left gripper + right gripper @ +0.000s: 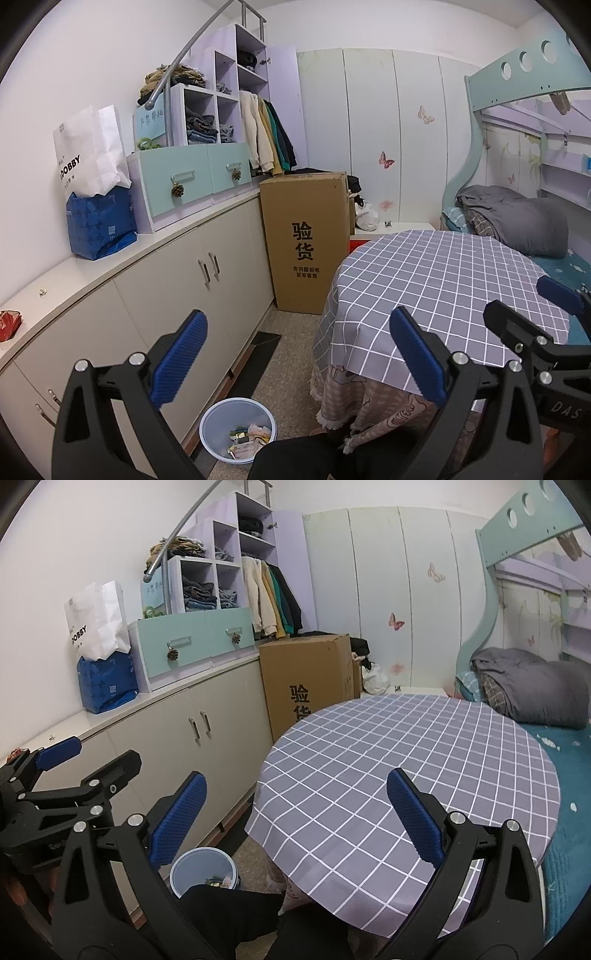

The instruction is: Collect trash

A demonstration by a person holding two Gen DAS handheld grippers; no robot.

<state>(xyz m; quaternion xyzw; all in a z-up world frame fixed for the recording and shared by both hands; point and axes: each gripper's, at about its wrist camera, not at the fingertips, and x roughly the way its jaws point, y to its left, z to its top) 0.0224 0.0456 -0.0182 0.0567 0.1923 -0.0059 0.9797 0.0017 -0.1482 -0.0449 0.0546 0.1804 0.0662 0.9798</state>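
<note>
Red wrapper (9, 325) lies at the far left of the white cabinet surface (110, 273). On the floor beside the cabinet stands the pale blue bin (238, 430), with scraps of trash (247, 439) inside. The left gripper (295, 362) holds its blue fingers (177, 360) wide apart, empty. Further right, over the checked tablecloth (388, 760), the right gripper (295, 819) is likewise spread and empty.

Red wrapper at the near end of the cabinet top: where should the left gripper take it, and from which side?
Pinch the crumpled upper edge of the red wrapper from above with the left gripper. It lies low on the cabinet top, cut off by the frame, so its full shape is unclear.
</note>
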